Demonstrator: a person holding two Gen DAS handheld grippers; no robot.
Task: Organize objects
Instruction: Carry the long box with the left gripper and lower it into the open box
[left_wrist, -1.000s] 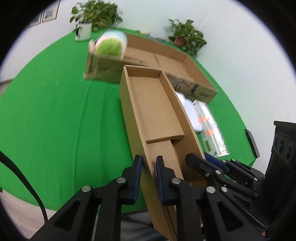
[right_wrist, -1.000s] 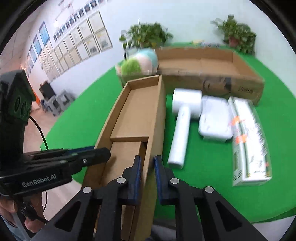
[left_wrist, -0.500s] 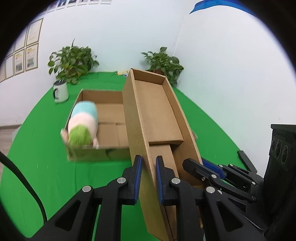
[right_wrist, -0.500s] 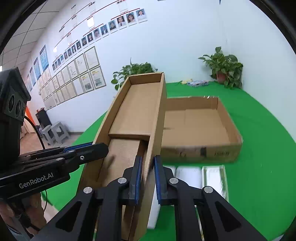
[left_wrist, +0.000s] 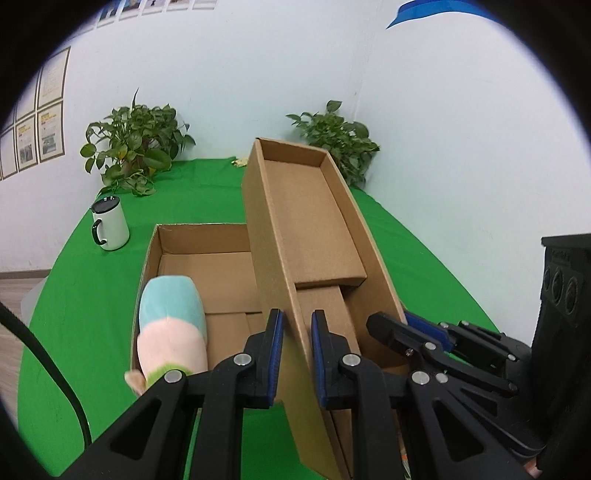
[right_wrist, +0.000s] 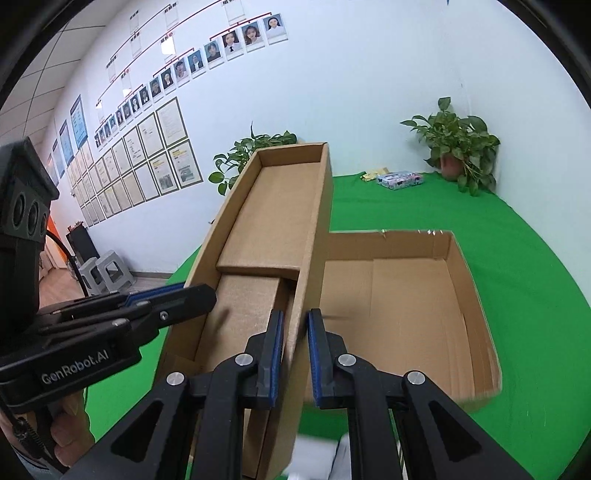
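A long narrow cardboard box (left_wrist: 314, 236) (right_wrist: 273, 229) is held in the air, tilted up at its far end. My left gripper (left_wrist: 296, 354) is shut on its left wall. My right gripper (right_wrist: 295, 354) is shut on its right wall, and also shows in the left wrist view (left_wrist: 391, 328). Below it a wide open carton (left_wrist: 207, 269) (right_wrist: 406, 302) lies on the green table (left_wrist: 85, 288). A plush toy (left_wrist: 171, 332), blue, pink and green, lies in the carton's near left corner.
A white mug (left_wrist: 110, 223) stands at the table's far left. Potted plants (left_wrist: 133, 147) (right_wrist: 458, 144) stand along the back wall. A small packet (right_wrist: 399, 180) lies at the far edge. White items (right_wrist: 317, 454) show blurred under the box.
Both grippers have lifted the long box off the table and tilted its far end up. It now hangs over the wide carton, and the white items have dropped out of sight below.
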